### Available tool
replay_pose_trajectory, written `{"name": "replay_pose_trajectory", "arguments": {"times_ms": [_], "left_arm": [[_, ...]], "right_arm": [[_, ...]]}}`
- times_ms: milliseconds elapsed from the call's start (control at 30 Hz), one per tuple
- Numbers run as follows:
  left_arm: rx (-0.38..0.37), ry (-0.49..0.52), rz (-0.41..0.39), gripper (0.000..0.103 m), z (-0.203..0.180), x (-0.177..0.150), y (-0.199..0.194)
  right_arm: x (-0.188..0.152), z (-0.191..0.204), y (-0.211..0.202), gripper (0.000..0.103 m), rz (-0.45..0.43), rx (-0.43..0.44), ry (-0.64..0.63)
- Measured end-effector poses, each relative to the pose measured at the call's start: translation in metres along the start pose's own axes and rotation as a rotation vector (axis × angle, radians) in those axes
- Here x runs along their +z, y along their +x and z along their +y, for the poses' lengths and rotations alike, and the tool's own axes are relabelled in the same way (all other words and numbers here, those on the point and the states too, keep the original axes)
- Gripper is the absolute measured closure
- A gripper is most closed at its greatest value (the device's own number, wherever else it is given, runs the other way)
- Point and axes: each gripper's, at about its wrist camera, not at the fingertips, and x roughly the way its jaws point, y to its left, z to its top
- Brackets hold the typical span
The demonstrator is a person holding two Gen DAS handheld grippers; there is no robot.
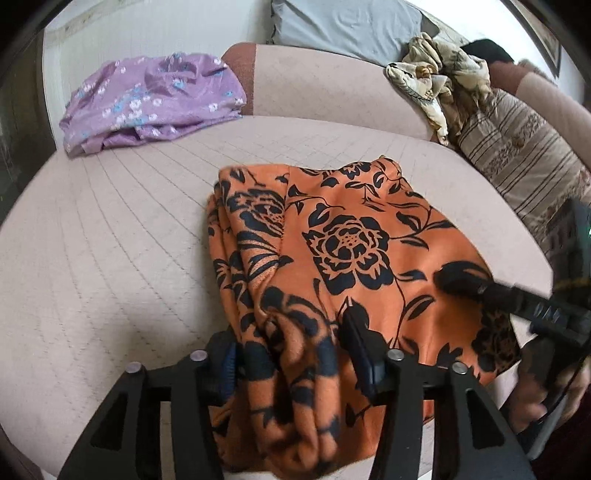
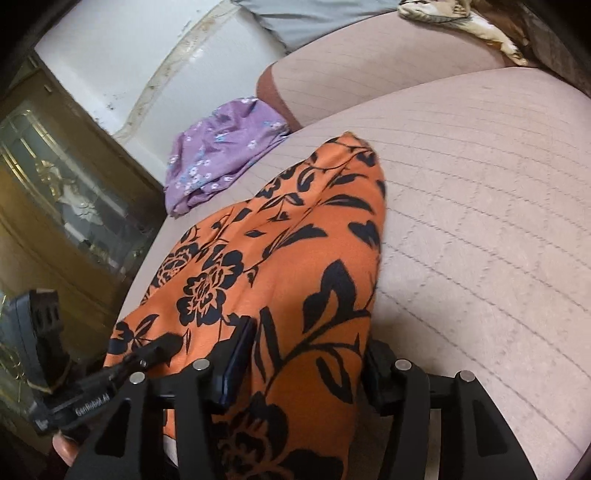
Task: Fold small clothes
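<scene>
An orange garment with a black flower print lies partly folded on the pale quilted sofa seat. My left gripper straddles its bunched near edge; cloth fills the wide gap between the fingers. My right gripper likewise has the garment bunched between its spread fingers. The right gripper also shows in the left wrist view, at the garment's right edge. The left gripper shows in the right wrist view at the lower left.
A folded purple flowered garment lies at the back left of the seat. A crumpled beige patterned cloth and a striped cushion are at the right. A grey pillow leans behind. A wooden glass cabinet stands left of the sofa.
</scene>
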Motion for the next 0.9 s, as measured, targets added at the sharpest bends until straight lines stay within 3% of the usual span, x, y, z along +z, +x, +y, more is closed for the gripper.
{"name": "replay_pose_trajectory", "arguments": {"times_ms": [67,133,233,333,400,433,567,700,900], "left_arm": [[0.018,0.022,-0.022,0.048,0.001,0.001,-0.008],[0.043,0.025,-0.072,0.040,0.004,0.001,-0.018],[0.086,0.015,-0.151,0.034,0.010,0.004,-0.031],[0.127,0.027,-0.144,0.033,0.012,0.005,-0.024],[0.155,0.056,-0.107,0.033,0.010,0.004,-0.013],[0.174,0.078,-0.087,0.033,0.007,0.004,-0.006],[0.203,0.145,-0.050,0.033,-0.002,-0.001,0.009],[0.214,0.195,-0.062,0.032,-0.007,-0.003,0.009],[0.179,0.177,-0.048,0.032,-0.002,-0.003,0.009]], "right_arm": [[0.004,0.005,-0.008,0.047,-0.017,-0.023,-0.007],[0.010,0.011,-0.026,0.045,-0.082,-0.064,-0.034],[0.017,0.019,-0.055,0.045,-0.218,-0.056,-0.053],[0.021,0.033,-0.066,0.045,-0.290,-0.035,-0.090],[0.022,0.041,-0.052,0.052,-0.240,-0.028,-0.110],[0.021,0.042,-0.042,0.061,-0.208,-0.032,-0.118],[0.013,0.037,0.023,0.063,0.020,-0.173,-0.138],[0.021,0.053,0.023,0.064,0.032,-0.186,-0.176],[0.055,0.077,0.040,0.064,0.080,-0.079,-0.187]]}}
